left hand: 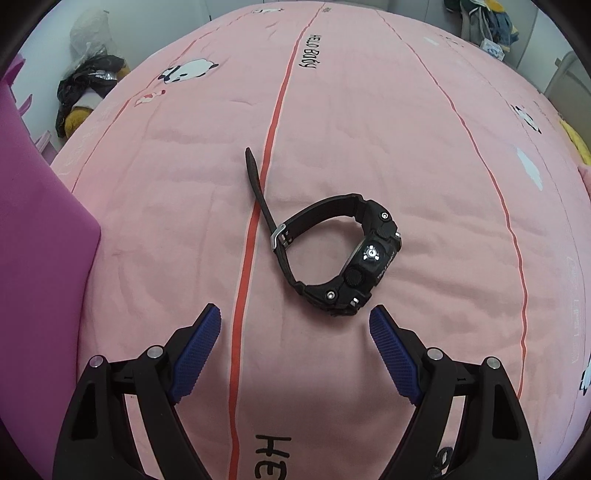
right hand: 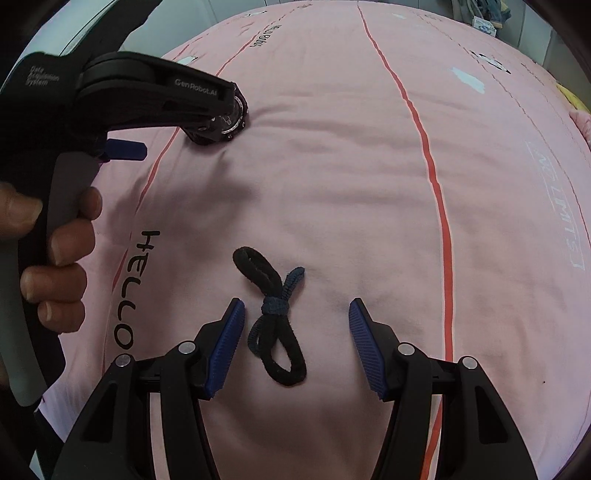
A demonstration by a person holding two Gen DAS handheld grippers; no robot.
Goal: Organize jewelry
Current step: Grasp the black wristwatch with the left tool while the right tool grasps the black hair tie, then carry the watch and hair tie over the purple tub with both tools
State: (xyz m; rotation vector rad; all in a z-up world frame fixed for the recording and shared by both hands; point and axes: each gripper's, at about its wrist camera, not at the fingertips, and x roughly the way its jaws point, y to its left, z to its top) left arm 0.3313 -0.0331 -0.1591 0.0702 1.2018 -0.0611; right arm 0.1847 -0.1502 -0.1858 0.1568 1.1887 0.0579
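Observation:
A black wristwatch lies on its side on the pink bedspread, strap buckled in a loop with the loose end pointing away. My left gripper is open, just short of the watch, empty. In the right wrist view the watch shows partly behind the left gripper's body. Knotted black and dark blue hair ties lie on the bedspread. My right gripper is open around them, with the left pad beside the knot, not touching.
A purple object stands at the left edge of the bed. Bags and clothes lie beyond the bed's far left. More clothes sit at the far right. A hand holds the left gripper's handle.

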